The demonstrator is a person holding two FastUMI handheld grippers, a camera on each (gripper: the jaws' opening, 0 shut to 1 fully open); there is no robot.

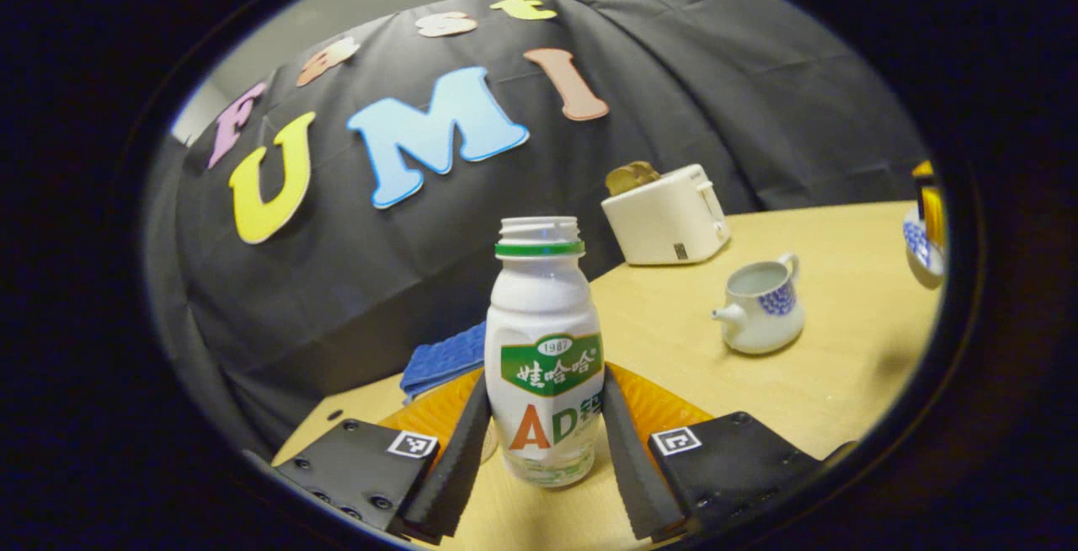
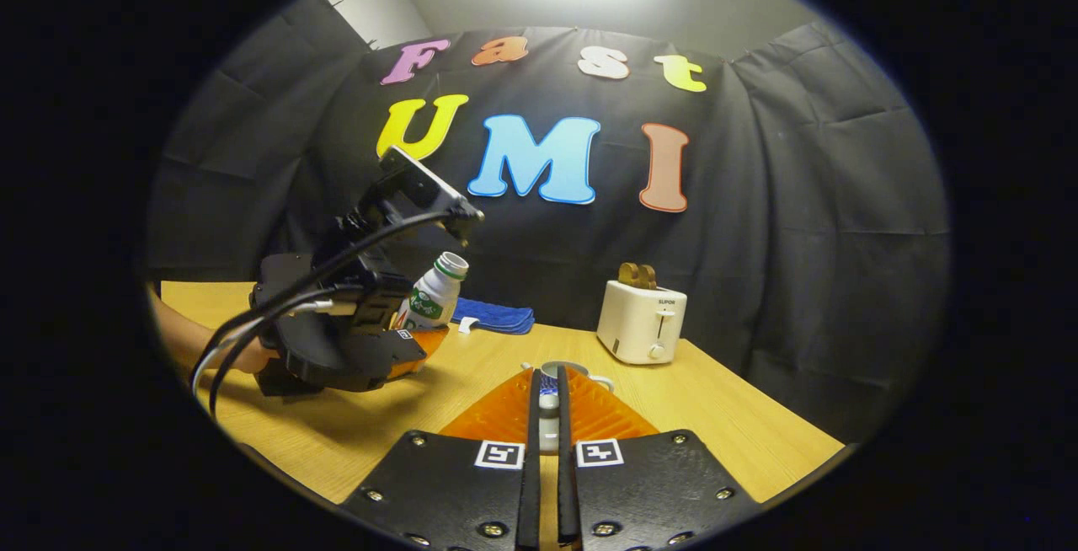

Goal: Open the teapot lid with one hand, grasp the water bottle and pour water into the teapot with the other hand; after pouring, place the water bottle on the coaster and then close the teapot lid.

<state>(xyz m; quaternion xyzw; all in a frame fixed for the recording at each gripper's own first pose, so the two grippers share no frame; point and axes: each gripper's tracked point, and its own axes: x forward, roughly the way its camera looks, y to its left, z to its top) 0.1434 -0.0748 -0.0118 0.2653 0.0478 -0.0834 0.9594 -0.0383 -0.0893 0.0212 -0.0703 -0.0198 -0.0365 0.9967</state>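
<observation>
An uncapped white water bottle with a green label stands between the fingers of my left gripper, which press on both its sides. In the right gripper view the bottle leans to the right, held above the table by the left gripper and a hand. The white, blue-patterned teapot sits lidless on the table to the right. My right gripper is nearly closed on the small white lid, with the teapot just beyond its fingers. The lid also shows at the right edge.
A white toaster with bread in it stands at the back of the wooden table; it also appears as the toaster right of centre. A folded blue cloth lies by the black wall, behind the bottle.
</observation>
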